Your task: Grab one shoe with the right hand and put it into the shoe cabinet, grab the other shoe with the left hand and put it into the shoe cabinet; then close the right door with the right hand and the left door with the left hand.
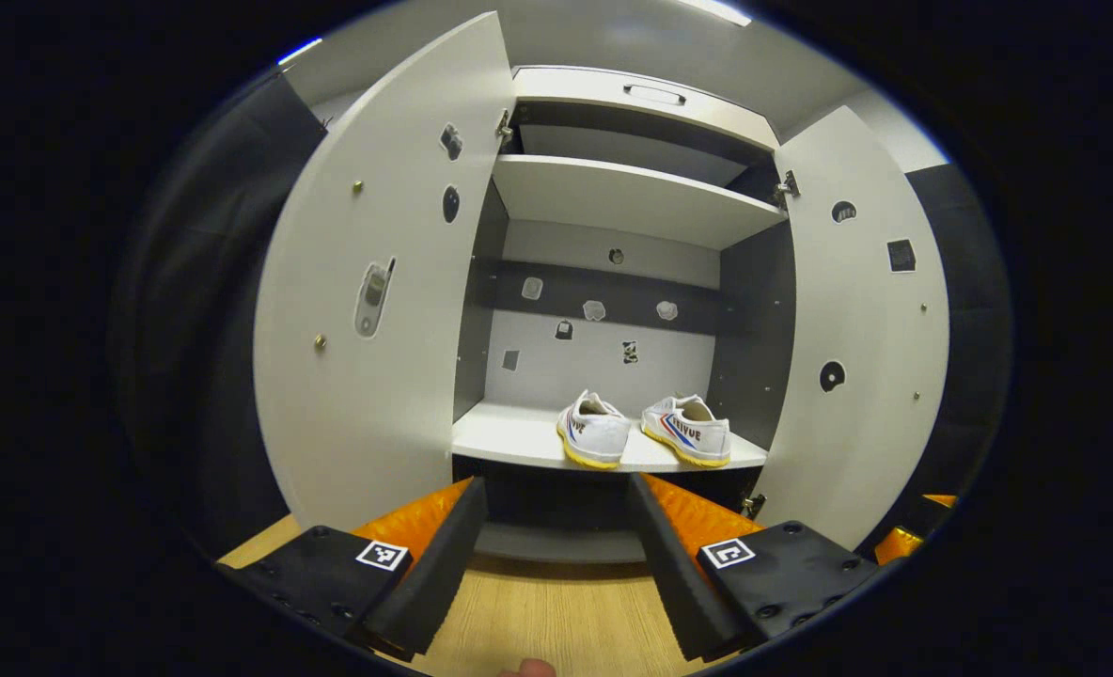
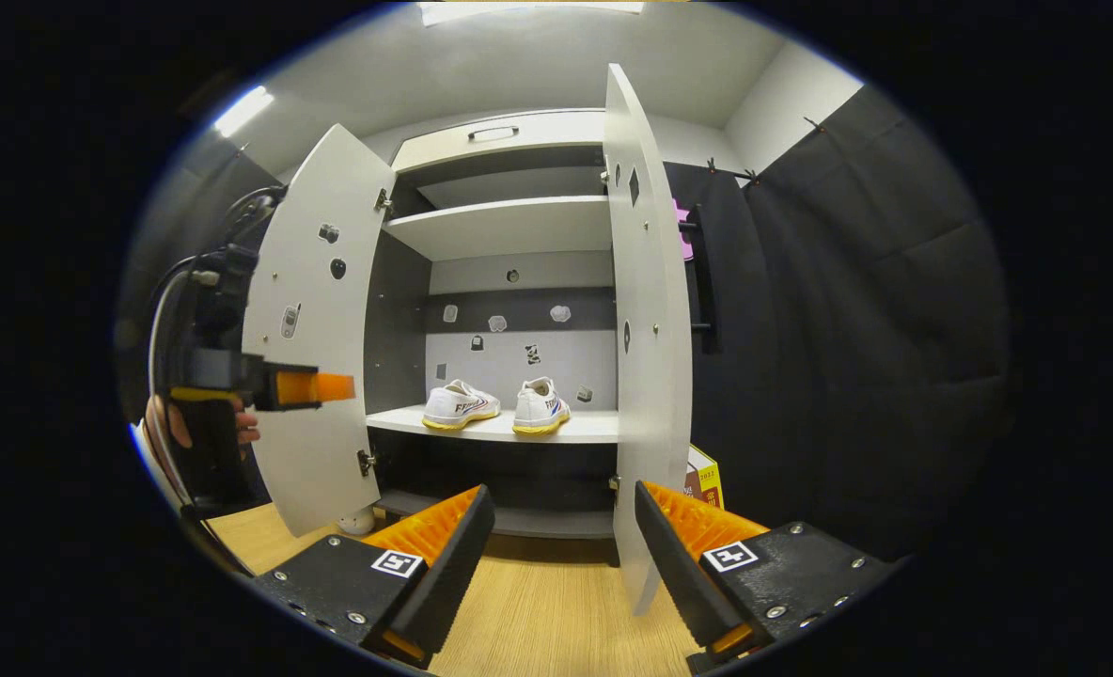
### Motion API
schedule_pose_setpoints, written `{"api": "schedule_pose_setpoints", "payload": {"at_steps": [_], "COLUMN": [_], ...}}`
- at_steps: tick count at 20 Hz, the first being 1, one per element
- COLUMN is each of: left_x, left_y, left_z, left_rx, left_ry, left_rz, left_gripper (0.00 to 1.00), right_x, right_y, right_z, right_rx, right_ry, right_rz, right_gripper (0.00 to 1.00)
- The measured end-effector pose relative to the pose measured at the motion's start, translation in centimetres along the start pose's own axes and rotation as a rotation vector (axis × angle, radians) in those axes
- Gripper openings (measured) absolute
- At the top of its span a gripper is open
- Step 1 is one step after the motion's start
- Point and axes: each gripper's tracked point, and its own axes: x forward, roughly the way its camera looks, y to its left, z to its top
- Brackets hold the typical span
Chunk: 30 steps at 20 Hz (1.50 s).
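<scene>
Two white shoes with yellow soles stand side by side on the lower shelf (image 1: 519, 442) of the shoe cabinet: one (image 1: 593, 431) on the left, the other (image 1: 688, 431) on the right. In the right gripper view the same pair shows as shoe (image 2: 461, 405) and shoe (image 2: 540, 407). Both doors hang open: left door (image 1: 378, 310), right door (image 1: 871, 338). My left gripper (image 1: 556, 555) is open and empty, well in front of the cabinet. My right gripper (image 2: 561, 555) is open and empty too, with the right door's edge (image 2: 646, 329) just ahead of it. The left gripper (image 2: 317, 387) also shows held in a hand beside the left door (image 2: 317, 329).
An upper shelf (image 1: 622, 193) and a top drawer with a handle (image 1: 655, 94) sit above. A wooden floor (image 1: 556, 611) lies below the grippers. A small cardboard box (image 2: 704, 480) stands on the floor behind the right door. Black cloth walls flank the cabinet.
</scene>
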Motion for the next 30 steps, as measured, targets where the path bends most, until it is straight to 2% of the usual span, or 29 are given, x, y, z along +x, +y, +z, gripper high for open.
{"api": "schedule_pose_setpoints", "payload": {"at_steps": [2,5,6,8,9,10,11,14,18,22,26,27,28,29,30], "left_x": [-2.2,-4.2,-4.7,-5.6,-6.0,-6.3,-6.6,-7.3,-7.6,-7.5,-7.1,-6.9,-6.8,-6.7,-6.6], "left_y": [0.2,0.1,-0.2,-0.5,-0.6,-0.6,-0.6,-0.6,-0.1,0.6,1.3,1.3,1.2,1.2,1.1], "left_z": [-2.6,-4.6,-4.9,-4.9,-4.8,-4.7,-4.7,-5.1,-5.2,-5.2,-5.3,-5.4,-5.3,-5.3,-5.3], "left_rx": [-0.014,0.018,0.030,0.049,0.057,0.061,0.062,0.056,0.057,0.053,0.025,0.019,0.019,0.021,0.020], "left_ry": [0.016,0.016,0.017,0.008,0.001,-0.004,-0.011,-0.007,-0.009,-0.012,0.000,0.002,0.000,-0.004,-0.004], "left_rz": [0.004,0.019,0.019,0.010,0.010,0.010,0.008,0.006,0.007,0.015,0.027,0.023,0.018,0.015,0.009], "left_gripper": [0.98,0.97,0.99,0.97,0.97,0.97,0.96,0.97,0.97,0.97,0.97,0.97,0.97,0.94,0.97], "right_x": [-0.1,-0.4,-0.5,-0.5,-0.4,-0.2,0.1,1.5,4.9,8.4,8.6,8.7,8.7,8.7,8.6], "right_y": [0.0,0.2,0.4,-0.2,-1.4,-2.8,-4.6,-12.2,-18.1,-19.0,-18.4,-18.2,-18.1,-17.9,-17.3], "right_z": [-0.3,-0.6,-0.2,1.8,3.2,5.1,7.0,12.7,16.2,15.8,15.8,15.6,15.7,15.7,15.8], "right_rx": [-0.008,0.011,0.024,0.033,0.030,0.026,0.016,-0.051,-0.077,-0.072,-0.040,-0.041,-0.049,-0.063,-0.069], "right_ry": [0.008,0.023,0.021,-0.004,-0.028,-0.053,-0.080,-0.148,-0.150,-0.120,-0.134,-0.129,-0.130,-0.128,-0.128], "right_rz": [-0.001,0.002,0.009,0.013,-0.004,-0.015,-0.039,-0.157,-0.238,-0.225,-0.216,-0.209,-0.204,-0.200,-0.191], "right_gripper": [0.93,0.93,0.93,0.93,0.93,0.88,0.93,0.94,0.94,0.94,0.89,0.97,0.89,0.89,0.89]}}
